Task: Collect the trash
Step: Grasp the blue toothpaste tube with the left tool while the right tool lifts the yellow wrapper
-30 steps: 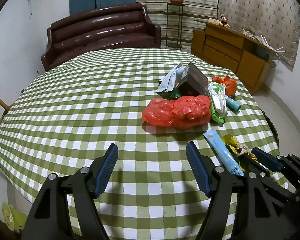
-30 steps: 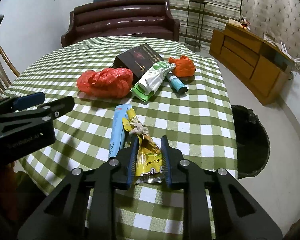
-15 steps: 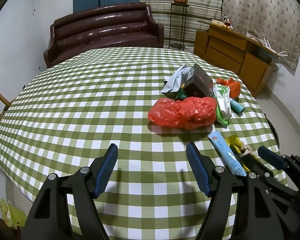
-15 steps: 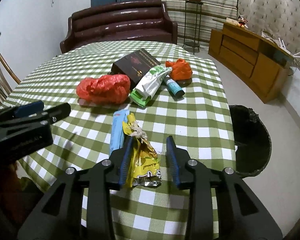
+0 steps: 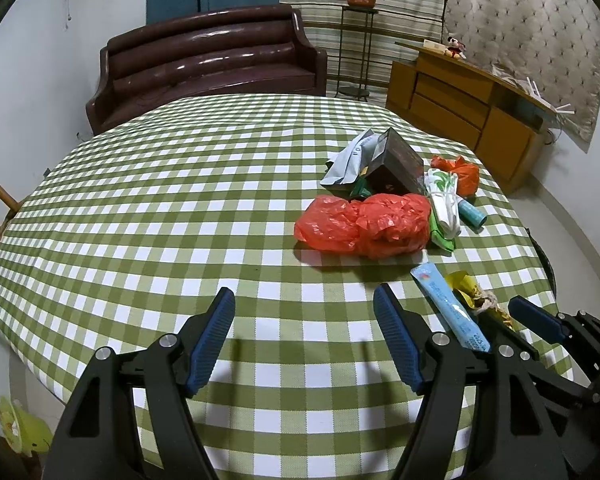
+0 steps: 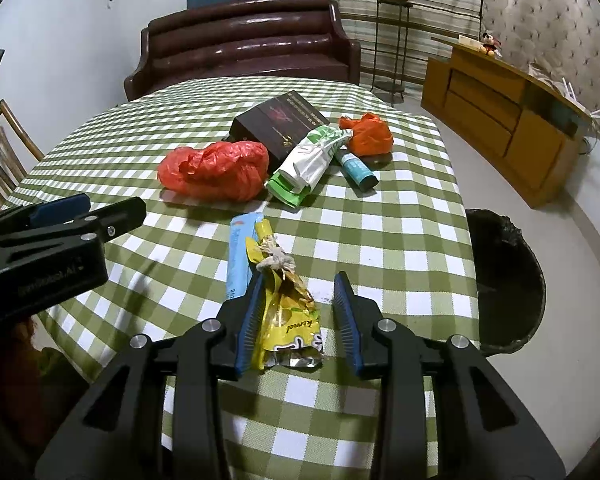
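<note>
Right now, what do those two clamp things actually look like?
Each hand-held gripper, left and right, is matte black plastic with silver screws, triangular cut-outs and two fingers faced in ribbed blue rubber. The left one's side carries faint grey lettering.

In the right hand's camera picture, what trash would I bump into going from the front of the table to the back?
Near to far: yellow snack wrapper between the right gripper's open jaws → blue tube → red plastic bag → black box. The packets beside these overlap in depth, so I left them out.

Trash strewn on the checked table.
Yellow wrapper (image 6: 286, 312) lies flat at lower centre, blue tube (image 6: 240, 256) beside it; red bag (image 6: 216, 170), black box (image 6: 280, 124) and orange bag (image 6: 366, 134) above.
</note>
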Demonstrator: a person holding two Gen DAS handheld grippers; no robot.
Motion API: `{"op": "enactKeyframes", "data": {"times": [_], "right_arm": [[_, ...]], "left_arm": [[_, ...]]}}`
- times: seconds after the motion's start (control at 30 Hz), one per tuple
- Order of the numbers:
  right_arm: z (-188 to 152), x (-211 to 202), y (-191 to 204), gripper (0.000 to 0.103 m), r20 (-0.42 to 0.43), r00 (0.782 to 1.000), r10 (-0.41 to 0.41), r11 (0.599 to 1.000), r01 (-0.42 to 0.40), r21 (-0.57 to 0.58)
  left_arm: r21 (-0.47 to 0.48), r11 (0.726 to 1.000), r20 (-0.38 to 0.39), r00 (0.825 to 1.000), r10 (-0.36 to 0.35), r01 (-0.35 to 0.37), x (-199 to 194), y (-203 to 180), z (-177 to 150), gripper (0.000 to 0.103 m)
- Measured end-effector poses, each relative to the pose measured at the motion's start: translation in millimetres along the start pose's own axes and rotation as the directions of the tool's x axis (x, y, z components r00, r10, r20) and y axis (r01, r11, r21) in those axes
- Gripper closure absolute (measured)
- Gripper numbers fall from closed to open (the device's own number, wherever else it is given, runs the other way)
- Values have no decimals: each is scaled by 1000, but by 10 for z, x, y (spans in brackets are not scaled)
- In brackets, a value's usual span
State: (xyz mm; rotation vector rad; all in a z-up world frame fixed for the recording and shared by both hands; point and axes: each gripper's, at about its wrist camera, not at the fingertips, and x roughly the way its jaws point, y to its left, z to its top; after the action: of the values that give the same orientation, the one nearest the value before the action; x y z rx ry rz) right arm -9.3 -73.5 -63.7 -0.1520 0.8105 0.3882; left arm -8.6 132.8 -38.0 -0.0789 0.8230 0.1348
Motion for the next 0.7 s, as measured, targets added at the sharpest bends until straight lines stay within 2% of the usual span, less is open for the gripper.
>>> {"op": "enactKeyframes", "data": {"times": [0.1,0.27,0.33,0.43,0.7], "right_arm": [[-13,15,29,60,-10,1000,17,1000,-17,-8],[-39,34,98,59,-11,1000,-3,999,2,-47],[-44,36,108,63,-6,1000,-16,998,16,-56],[-39,27,82,77,-5,1000,-24,998,24,-53],[11,-128,-60,79,43,997,-61,998,62,-20]], "left_arm": [[2,1000,-4,1000,-4,4,-2,-8,-8,33],[2,1000,-5,1000,-5,5,-2,-16,-12,33],[0,1000,-8,1000,-7,7,-4,-15,-15,33],[-1,1000,-12,1000,-14,14,-2,-35,-15,33],[-1,999,-24,999,-45,45,-2,-147,-17,33]]}}
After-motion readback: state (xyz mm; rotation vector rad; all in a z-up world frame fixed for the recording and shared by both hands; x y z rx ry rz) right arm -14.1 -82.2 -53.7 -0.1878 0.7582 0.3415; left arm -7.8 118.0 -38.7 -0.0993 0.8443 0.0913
